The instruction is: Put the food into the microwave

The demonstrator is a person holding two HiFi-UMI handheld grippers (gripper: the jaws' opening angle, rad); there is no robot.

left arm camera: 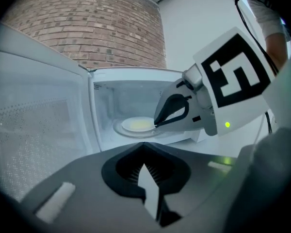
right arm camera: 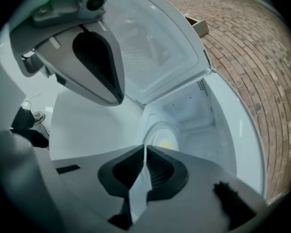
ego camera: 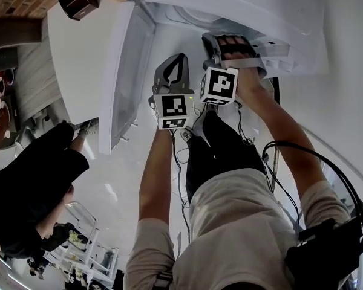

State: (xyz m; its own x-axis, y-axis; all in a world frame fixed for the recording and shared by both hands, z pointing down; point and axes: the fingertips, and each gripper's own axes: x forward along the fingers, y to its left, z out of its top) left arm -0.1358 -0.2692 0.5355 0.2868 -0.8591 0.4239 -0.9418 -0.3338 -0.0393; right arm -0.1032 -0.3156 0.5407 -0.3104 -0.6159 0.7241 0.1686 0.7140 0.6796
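The white microwave (left arm camera: 131, 81) stands with its door (left arm camera: 39, 130) swung open to the left. Inside, a plate with yellow food (left arm camera: 138, 125) rests on the glass turntable; it also shows as the plate of food (right arm camera: 165, 142) past my right jaws. My right gripper (left arm camera: 158, 122) hangs at the oven mouth just right of the plate, apart from it, jaws shut on nothing. That right gripper (right arm camera: 144, 152) points into the cavity. My left gripper (left arm camera: 144, 166) waits further out, shut and empty. From the head view, the left gripper (ego camera: 175, 60) and right gripper (ego camera: 231, 42) sit side by side before the microwave (ego camera: 242, 5).
The open door (ego camera: 130, 71) stands to the left of both grippers. A brick wall (left arm camera: 87, 28) rises behind the microwave. Cables (ego camera: 290, 156) trail along my right arm. Another person (ego camera: 30, 180) stands at the lower left.
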